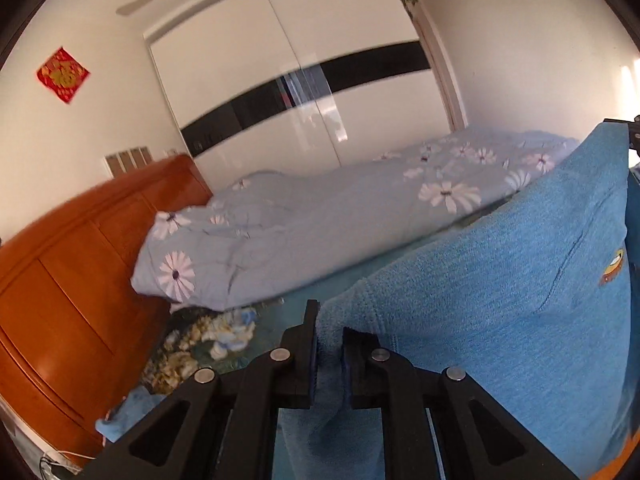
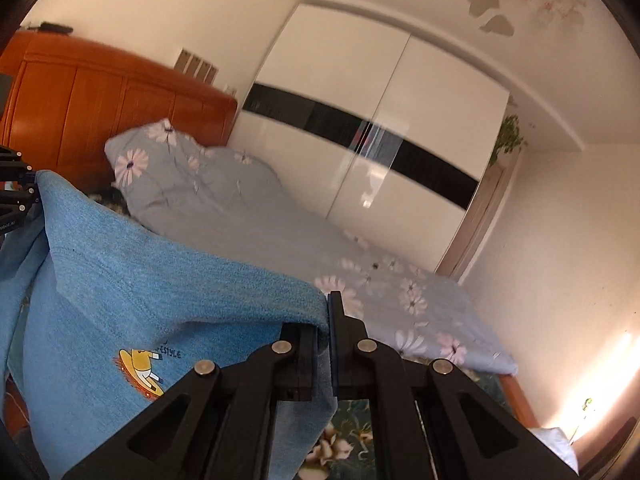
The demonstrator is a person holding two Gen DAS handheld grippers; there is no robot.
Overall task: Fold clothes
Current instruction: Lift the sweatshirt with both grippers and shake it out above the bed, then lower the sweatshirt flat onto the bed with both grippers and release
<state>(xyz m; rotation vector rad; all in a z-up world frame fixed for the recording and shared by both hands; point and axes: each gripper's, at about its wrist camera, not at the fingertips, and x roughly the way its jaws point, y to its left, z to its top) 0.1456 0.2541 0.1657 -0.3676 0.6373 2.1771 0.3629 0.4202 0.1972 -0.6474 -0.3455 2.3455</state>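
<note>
Bed point(image 1: 304, 240), centre of both views, with a grey-blue floral duvet point(image 2: 248, 220) over a dark flowered sheet point(image 1: 200, 340); orange wooden headboard point(image 1: 60, 280) at left, white wardrobe point(image 2: 360, 120) with a black band behind.

Blue knit sweater point(image 1: 500, 280), held up in the air above the near edge of the bed and stretched between both tongs. Judged soft, limp and light: it sags between the two holds and will drape, not keep a shape. The textured knit should resist slipping. Sensible holds are the edges or corners now taken, kept level so the cloth hangs flat.

Left tongs point(image 1: 330, 344), lower centre of the left view, closed on a bunched edge of the sweater. Right tongs point(image 2: 324, 340), lower centre of the right view, closed on a thinner fold of the opposite edge.

The right view alone shows the whole cartoon surfer print point(image 2: 142, 372) with lettering at lower left; the left view catches only its edge at far right. The left view alone shows a scrap of blue cloth point(image 1: 120, 420) at lower left by the headboard.
</note>
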